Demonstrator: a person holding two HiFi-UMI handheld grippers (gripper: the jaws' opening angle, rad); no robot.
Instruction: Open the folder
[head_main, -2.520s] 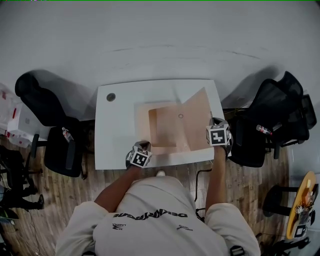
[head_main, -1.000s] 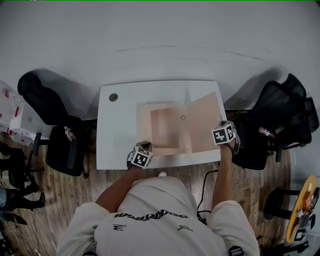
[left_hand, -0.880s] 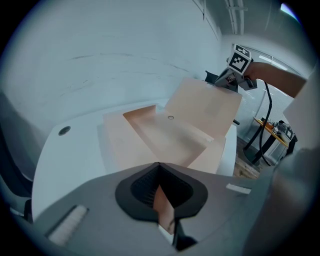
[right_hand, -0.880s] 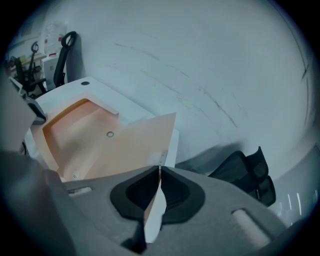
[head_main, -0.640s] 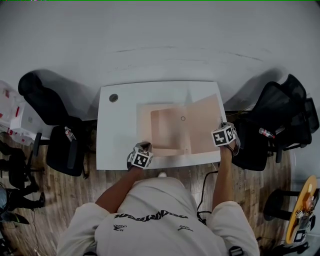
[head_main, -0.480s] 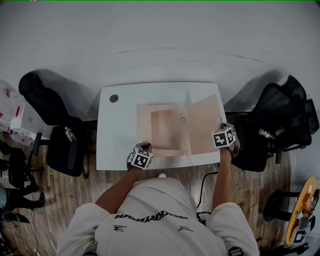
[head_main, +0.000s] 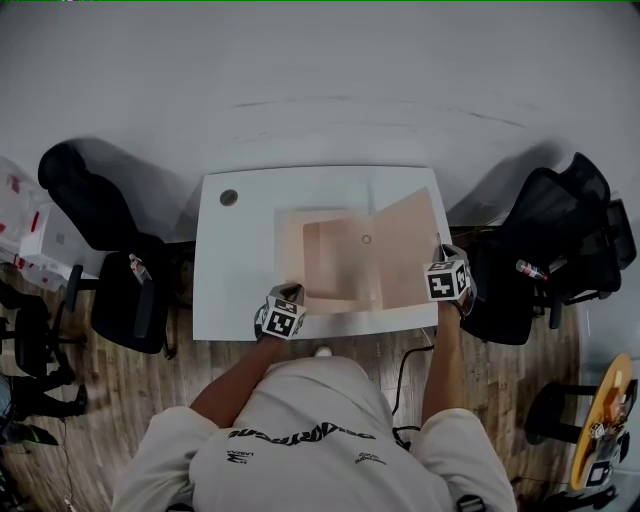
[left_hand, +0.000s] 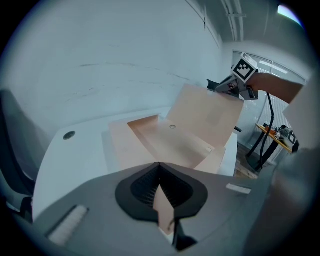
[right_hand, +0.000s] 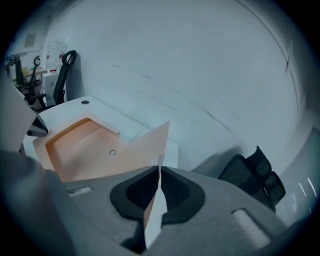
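Head view: peach paper folder (head_main: 340, 268) lies on white rectangular table (head_main: 238, 262); its raised cover (head_main: 408, 245) tilts up at the right.
Left gripper view: left gripper (left_hand: 165, 220) has its 2 jaws clamped on the folder's near corner.
Right gripper view: right gripper (right_hand: 156, 210) has its 2 jaws clamped on the raised cover's edge.

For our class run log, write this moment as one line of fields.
stage: folder partly open | left gripper: shut on folder near edge | right gripper: shut on cover | cover: raised, tilted
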